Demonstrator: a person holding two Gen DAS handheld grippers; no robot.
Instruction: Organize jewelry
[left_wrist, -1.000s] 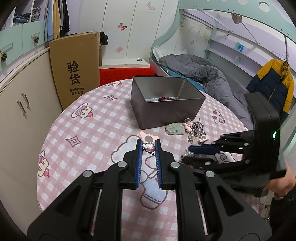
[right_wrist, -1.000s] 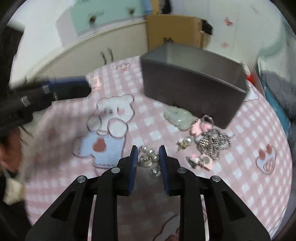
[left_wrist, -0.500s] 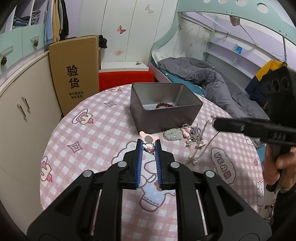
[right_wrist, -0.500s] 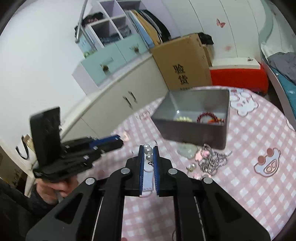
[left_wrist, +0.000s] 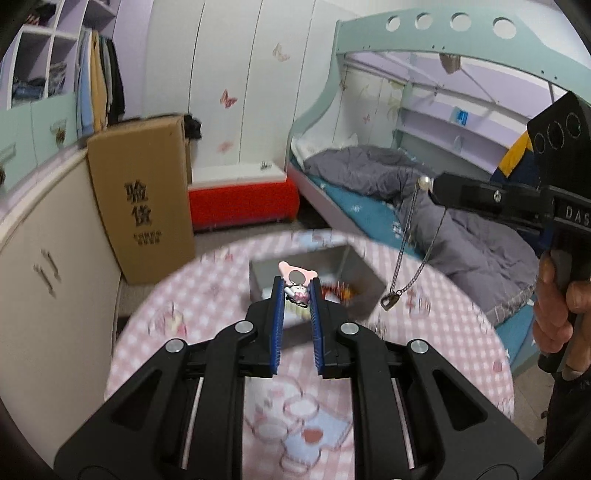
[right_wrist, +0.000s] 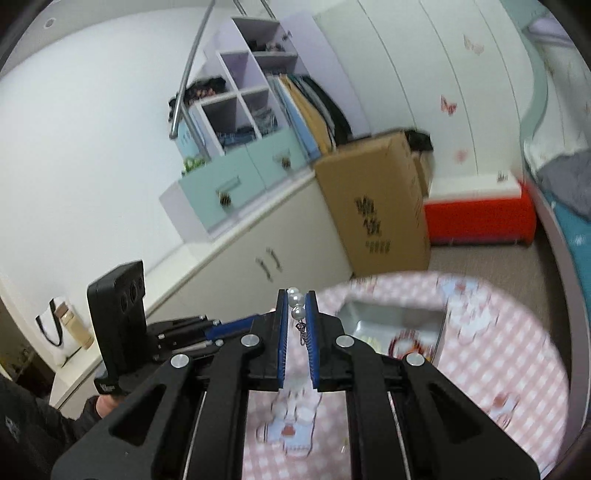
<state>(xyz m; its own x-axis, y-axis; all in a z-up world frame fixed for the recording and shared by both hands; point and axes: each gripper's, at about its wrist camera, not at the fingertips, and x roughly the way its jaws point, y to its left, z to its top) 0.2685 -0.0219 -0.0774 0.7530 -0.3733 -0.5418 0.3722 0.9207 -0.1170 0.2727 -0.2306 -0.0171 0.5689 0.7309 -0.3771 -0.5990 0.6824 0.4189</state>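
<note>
Claw on my left (left_wrist: 297, 291) is closed on a small pink charm (left_wrist: 296, 277), whose bear-shaped top sticks out above the blue pads. Seen from the left wrist, it hangs raised over the pink checked surface (left_wrist: 207, 295), lined up roughly in front of the open grey tin (left_wrist: 354, 273). Something red lies inside the tin; motion blur hides what else is in there. To the right in the same view, my right claw (left_wrist: 432, 186) is held high, and a thin chain (left_wrist: 413, 236) with pearls at its top dangles from its tip, ending in a heart pendant (left_wrist: 388, 302) that hangs near the tin's right edge, apart from it.

From the right wrist, the right claw (right_wrist: 296, 310) is clamped on the pearl end of the chain (right_wrist: 296, 301); two pearls show between the pads and a few links drop below them. The tin (right_wrist: 391, 314) lies ahead and to the right on the surface (right_wrist: 509, 350), with a red ring of beads visible inside.

Judgement: both pieces are lifted and in carry toward the tin; neither is stowed. The next move calls for bringing each claw squarely over the opening, lowering so the dangling pendant clears the rim and settles inside, then releasing. The swinging chain may catch on the tin's wall.
</note>
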